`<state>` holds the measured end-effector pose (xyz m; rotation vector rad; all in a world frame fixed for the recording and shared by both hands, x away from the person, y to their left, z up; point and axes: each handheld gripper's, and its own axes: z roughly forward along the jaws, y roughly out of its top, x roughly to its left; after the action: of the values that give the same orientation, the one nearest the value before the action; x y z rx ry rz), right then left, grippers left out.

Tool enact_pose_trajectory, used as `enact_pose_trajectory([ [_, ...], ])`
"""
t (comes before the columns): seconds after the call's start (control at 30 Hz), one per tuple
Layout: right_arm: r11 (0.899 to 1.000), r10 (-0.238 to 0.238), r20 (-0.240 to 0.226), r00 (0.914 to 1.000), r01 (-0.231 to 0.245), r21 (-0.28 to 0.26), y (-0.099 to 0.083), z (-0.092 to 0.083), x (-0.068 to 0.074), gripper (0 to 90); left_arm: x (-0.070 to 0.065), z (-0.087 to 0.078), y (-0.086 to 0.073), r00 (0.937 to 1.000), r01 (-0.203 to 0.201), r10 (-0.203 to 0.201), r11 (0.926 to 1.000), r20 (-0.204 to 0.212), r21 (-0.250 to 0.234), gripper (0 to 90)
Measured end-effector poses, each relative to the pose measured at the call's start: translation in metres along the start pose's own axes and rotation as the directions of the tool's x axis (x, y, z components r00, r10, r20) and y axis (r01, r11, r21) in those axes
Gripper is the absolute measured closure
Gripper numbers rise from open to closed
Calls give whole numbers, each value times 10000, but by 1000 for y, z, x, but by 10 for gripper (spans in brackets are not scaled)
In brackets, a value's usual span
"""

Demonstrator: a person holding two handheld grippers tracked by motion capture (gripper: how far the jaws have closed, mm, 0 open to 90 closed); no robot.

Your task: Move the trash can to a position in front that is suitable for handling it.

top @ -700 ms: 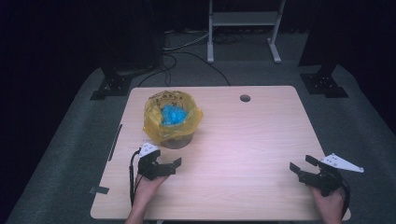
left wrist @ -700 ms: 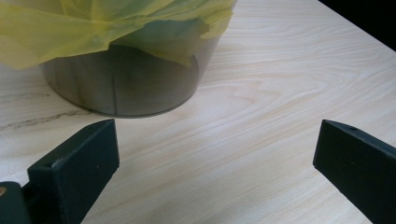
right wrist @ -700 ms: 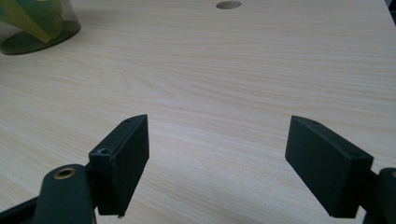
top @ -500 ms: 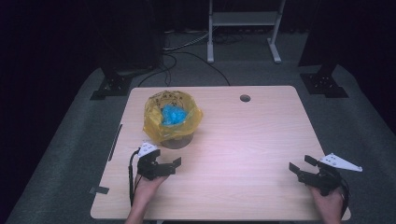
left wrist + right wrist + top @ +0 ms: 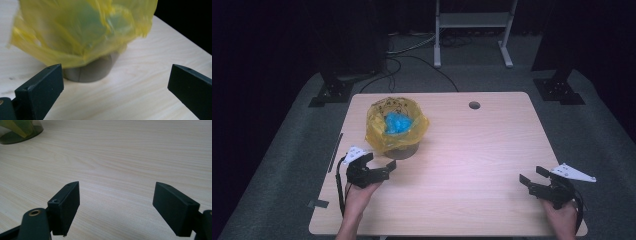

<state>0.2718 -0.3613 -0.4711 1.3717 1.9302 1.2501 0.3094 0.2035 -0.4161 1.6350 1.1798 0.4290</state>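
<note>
High view: a pale wooden table [image 5: 472, 150] carries a small grey bin [image 5: 403, 150] lined with a yellow bag [image 5: 396, 125], standing toward the table's left side, nearer the far edge than the near one. The bag spills out over the bin's rim and hides most of its wall; something blue [image 5: 398, 122] lies inside it. A round hole [image 5: 474, 105] sits near the middle of the far edge.

The left gripper [image 5: 379, 163] is held over the table near the left edge, just in front of the bin, its jaws spread wide and holding nothing. The left hand [image 5: 359, 192] comes in from the near edge.

In the left gripper view the bag [image 5: 82, 32] looms close between and above the two black jaws, with the bin's [image 5: 88, 71] grey base showing under the bag's hem. The jaws stand wide apart and touch neither bag nor bin.

The right gripper [image 5: 532, 176] rests near the table's near right corner, well apart from the bin, held by the right hand [image 5: 562, 215]. Its jaws are also wide open and empty. The right gripper view shows bare wood between the jaws, and the bin's [image 5: 20, 131] base at the upper left corner, far off.
</note>
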Motion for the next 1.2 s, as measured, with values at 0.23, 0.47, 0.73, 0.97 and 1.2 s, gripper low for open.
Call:
enact_pose_trajectory([
  [0.23,9997,228,-126,9997,-229,-62,0,-1,-1,209,0,-7,27,10000,-35,33,9974,-29,-722,0],
  [0.47,9994,291,-170,9994,-294,-174,1,-3,0,209,4,1,57,9990,-170,129,9954,-437,-944,0],
  [0.73,9994,322,-202,9993,-324,-99,0,-3,-2,209,21,29,74,9962,797,-827,9921,-269,-972,0],
  [0.97,9994,304,-188,9994,-308,-169,0,-6,-2,209,23,45,81,9937,645,-674,9973,-894,-348,13],
  [1.2,9995,302,-194,9994,-305,-111,-2,-6,-2,209,30,51,74,9946,347,-354,9994,-976,-85,60],
])
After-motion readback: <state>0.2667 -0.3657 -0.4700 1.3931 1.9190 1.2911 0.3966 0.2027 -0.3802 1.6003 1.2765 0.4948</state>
